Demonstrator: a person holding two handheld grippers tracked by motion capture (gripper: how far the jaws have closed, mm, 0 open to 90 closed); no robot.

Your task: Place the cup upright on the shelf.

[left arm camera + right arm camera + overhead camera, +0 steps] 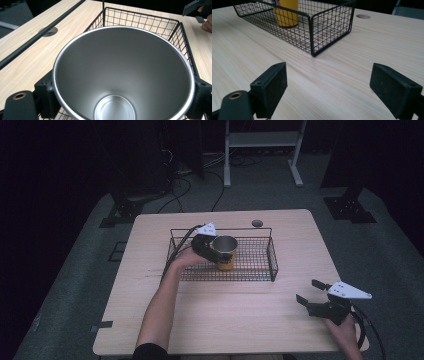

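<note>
A yellow cup with a bare steel inside (225,252) stands inside a black wire basket (260,270) on the wooden table. My left gripper (216,249) is shut on the cup, with one jaw on each side of the rim. In the left gripper view I look straight down into the cup (125,75), held between the left gripper (124,96) jaws. The right gripper (307,291) hovers open and holds nothing near the table's front right corner. In the right gripper view its jaws (337,92) stand wide apart over bare wood, with the basket (329,27) and cup (286,12) ahead.
A round cable hole (257,223) lies in the table behind the basket. A white stand (262,150) and cables sit on the dark floor beyond the table. Bare wood stretches in front of the basket.
</note>
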